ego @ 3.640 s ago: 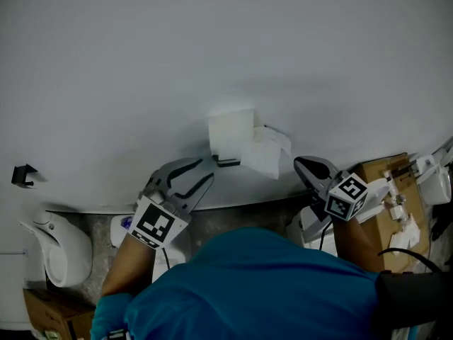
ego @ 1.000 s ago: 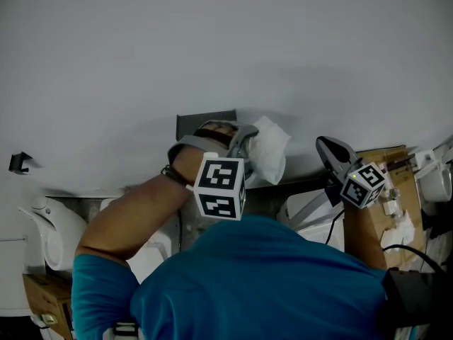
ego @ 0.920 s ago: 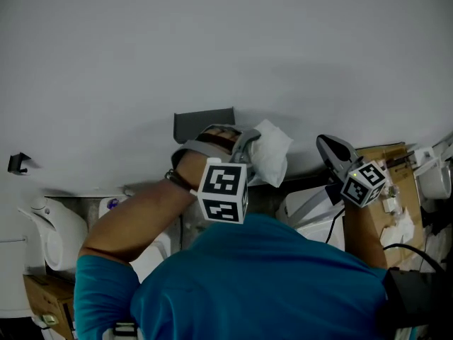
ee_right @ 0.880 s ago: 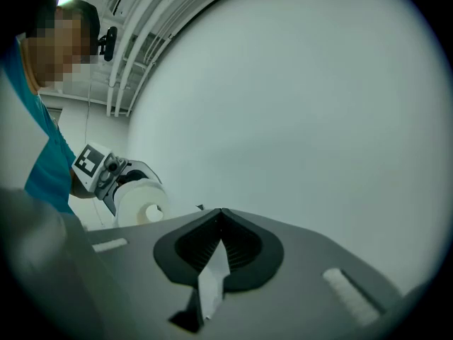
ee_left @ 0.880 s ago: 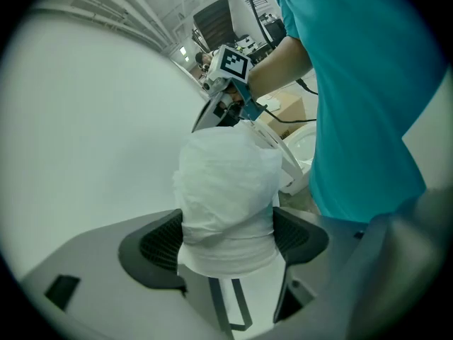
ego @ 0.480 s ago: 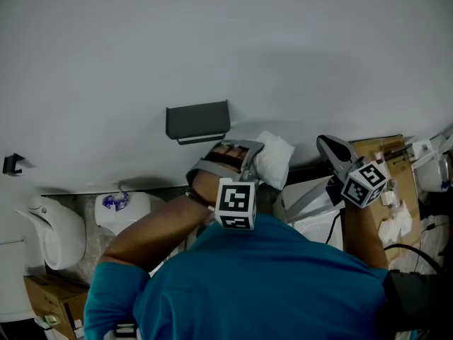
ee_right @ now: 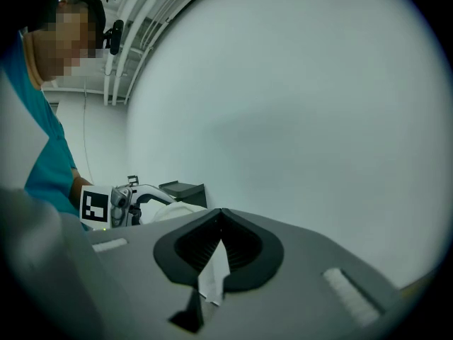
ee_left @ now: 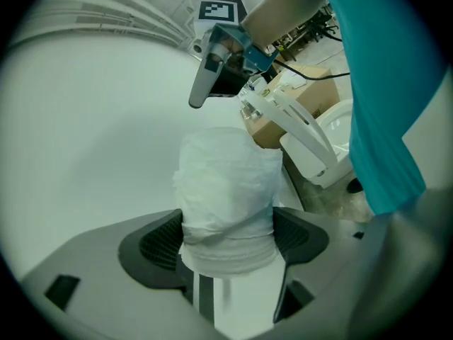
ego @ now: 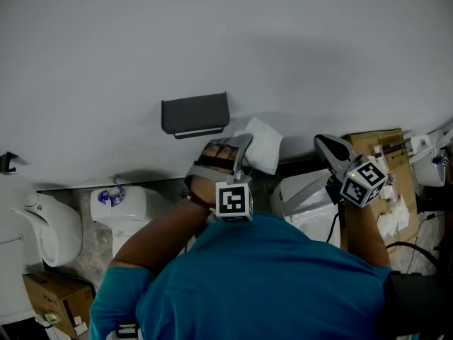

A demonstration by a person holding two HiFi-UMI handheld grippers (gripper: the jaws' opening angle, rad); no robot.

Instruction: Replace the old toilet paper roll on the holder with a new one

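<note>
**A:** Status on the swap?

**B:** Pulled the crumpled white toilet paper roll [ee_left: 226, 183] off the dark grey wall-mounted holder [ego: 195, 115]. Was seated on it a few seconds back and still at the bracket a second ago. Now hangs below and to the right of it, clear of the bracket. Leaves the holder bare.

**A:** Grip?

**B:** Clamped in the left gripper [ee_left: 228, 239], with both pads pressed into the roll's sides and squashing it slightly. Right gripper [ee_right: 221, 243] closed, pinching what looks like a thin white paper scrap [ee_right: 211, 278]. Parked off to the right by the brown cardboard box [ego: 382, 154], barely moved in the last second.

**A:** Removal done, then?

**B:** Looks so, judging by the bare bracket. Still need to ditch the old roll, fetch a fresh one and seat it. Can't confirm a new roll anywhere. Spotted a white pack with a purple-blue mark [ego: 117, 202] low on the left, possibly the supply.

**A:** Any text to log?

**B:** Nothing legible. Only black-and-white square markers [ego: 234, 201] on the gripper cubes. Can't read the print on the pack at this size. No brand visible on the holder or box.
</note>
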